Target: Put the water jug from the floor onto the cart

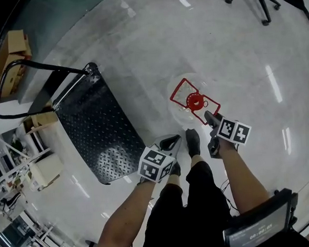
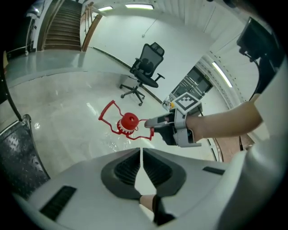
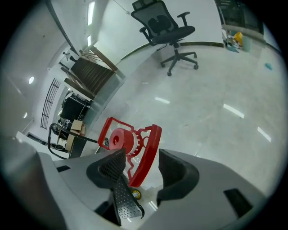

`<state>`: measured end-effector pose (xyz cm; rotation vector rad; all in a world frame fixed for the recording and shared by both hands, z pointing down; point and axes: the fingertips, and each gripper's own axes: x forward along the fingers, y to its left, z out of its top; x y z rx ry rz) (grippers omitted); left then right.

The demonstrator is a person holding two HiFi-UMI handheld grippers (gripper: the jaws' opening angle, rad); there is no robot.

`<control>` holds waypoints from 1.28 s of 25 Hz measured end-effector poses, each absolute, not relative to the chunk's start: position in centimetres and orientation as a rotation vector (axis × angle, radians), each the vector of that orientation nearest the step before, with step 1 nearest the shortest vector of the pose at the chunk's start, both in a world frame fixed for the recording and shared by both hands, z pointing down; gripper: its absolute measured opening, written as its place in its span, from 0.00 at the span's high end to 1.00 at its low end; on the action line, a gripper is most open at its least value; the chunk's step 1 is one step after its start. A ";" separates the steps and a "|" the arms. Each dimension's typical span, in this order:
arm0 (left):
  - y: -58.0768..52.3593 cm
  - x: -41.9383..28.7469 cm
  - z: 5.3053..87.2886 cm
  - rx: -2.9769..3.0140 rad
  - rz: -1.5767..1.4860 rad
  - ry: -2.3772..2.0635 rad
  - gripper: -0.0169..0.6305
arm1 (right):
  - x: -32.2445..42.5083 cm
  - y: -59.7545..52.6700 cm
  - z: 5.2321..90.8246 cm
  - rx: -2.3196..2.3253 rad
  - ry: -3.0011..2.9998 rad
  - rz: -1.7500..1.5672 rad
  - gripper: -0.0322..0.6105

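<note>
Where it stands, water jug (image 1: 191, 101): on the floor (image 1: 234, 51), beside the cart (image 1: 100, 134) — probably heavy, slick-walled.
Hold: stiff red handle (image 3: 150, 148).
Right gripper (image 3: 141, 158): jaws spread around the handle.
Left gripper (image 2: 141, 155): jaws pressed together.

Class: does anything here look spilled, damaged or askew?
Nothing stands out. The jug stands upright on the floor beside the cart, its cap on, no spill showing.

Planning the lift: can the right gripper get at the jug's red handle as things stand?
Likely yes: the right gripper stands open with one bar of the red handle between its pads, nothing else in the gap, though the pads do not seem to press it.
</note>
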<state>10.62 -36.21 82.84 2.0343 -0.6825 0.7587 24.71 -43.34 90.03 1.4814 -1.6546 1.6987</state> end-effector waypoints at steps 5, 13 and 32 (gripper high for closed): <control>-36.9 10.8 82.1 2.018 0.695 -0.693 0.98 | 24.8 -44.1 91.7 1.511 -1.593 1.747 0.66; -37.1 9.6 79.4 2.038 0.646 -0.728 0.98 | 25.1 -45.0 90.6 1.563 -1.596 1.877 0.85; -37.6 -3.4 55.7 2.147 0.310 -1.277 0.98 | 15.6 -48.4 63.2 1.181 -2.094 1.860 0.86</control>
